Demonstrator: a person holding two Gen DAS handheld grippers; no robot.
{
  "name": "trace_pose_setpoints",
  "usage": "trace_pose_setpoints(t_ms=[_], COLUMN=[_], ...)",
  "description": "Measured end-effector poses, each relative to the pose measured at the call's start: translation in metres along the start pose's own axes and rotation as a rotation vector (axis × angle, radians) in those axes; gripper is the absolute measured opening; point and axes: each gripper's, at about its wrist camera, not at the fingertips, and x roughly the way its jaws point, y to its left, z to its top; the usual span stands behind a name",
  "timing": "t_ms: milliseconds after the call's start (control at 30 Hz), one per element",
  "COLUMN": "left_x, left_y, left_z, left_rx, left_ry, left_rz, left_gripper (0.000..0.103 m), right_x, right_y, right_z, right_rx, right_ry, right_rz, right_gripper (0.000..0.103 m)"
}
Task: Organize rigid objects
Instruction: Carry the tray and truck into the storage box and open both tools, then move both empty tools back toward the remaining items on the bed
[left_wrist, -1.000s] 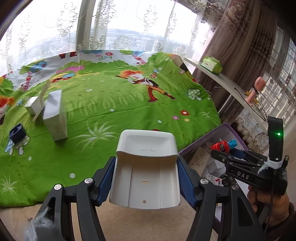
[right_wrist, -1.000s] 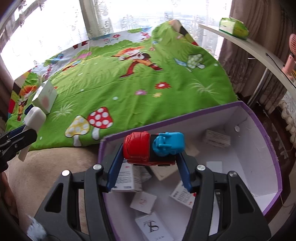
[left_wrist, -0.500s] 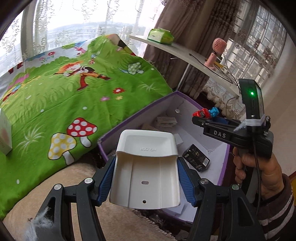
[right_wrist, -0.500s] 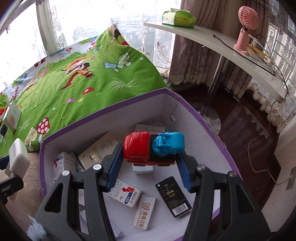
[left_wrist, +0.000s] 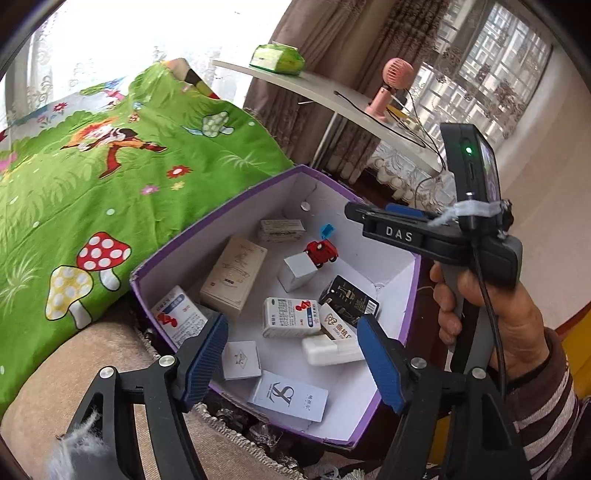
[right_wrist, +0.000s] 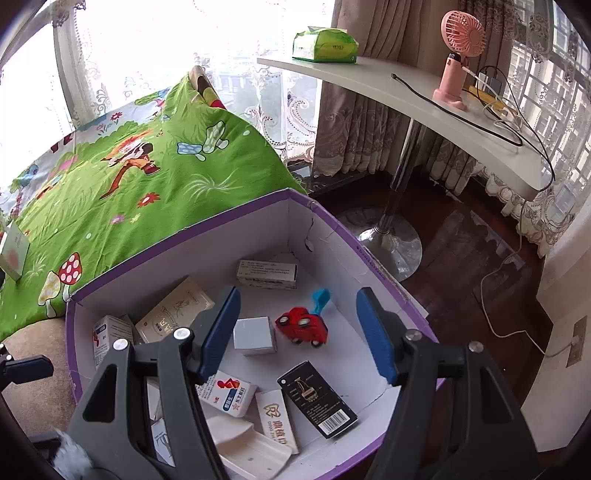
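Both tools are hanging over the purple-rimmed box (left_wrist: 413, 295), and both are empty: the left tool (left_wrist: 291, 354) is standing with its blue pads spread and nothing between them, and the right tool (right_wrist: 299, 332) is likewise gaping, their jaws having just been opening. In the left wrist view the white holder (left_wrist: 332, 350) is lying on its side on the box floor at the lower centre of the frame, just below and between the left tool's pads, touching the red-and-white carton (left_wrist: 290, 317) above it. In the right wrist view the red toy truck (right_wrist: 303, 326) with its blue tipper is lying tilted on the box floor in the middle of the frame, framed by the right tool's pads but well below them, just right of a small grey cube box (right_wrist: 255, 336). So both carried things appear delivered. The coming move likely turns on what remains outside: a pale carton (right_wrist: 14, 254) is standing on the green cartoon bedsheet (right_wrist: 129, 184) at the far left edge of the right wrist view, well apart from the box, up and to the left of both tools. The left tool is probably the nearer one, though the carton's long axis is hard to judge here.
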Motion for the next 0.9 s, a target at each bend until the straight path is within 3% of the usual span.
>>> trace_pose_setpoints(t_ms=[300, 367, 600, 900], left_x=[-0.029, -0.037, -0.071, -0.115], left_y=[0.025, 0.036, 0.083, 0.141], left_z=[-0.005, -0.008, -0.023, -0.059], left_rx=[-0.046, -0.082, -0.227, -0.366], left_ry=[-0.086, -0.111, -0.207, -0.242], left_rz=[0.109, 0.129, 0.172, 0.313], left_gripper=[0.073, 0.073, 0.073, 0.073], right_x=[-0.008, -0.01, -0.014, -0.023], right_y=[0.028, 0.035, 0.073, 0.131], right_z=[-0.001, -0.001, -0.006, -0.015], right_rx=[-0.028, -0.034, -0.113, -0.198], right_ry=[-0.024, -0.026, -0.011, 0.002], right_rz=[0.103, 0.123, 0.187, 0.308], right_gripper=[0.07, 0.074, 0.075, 0.076])
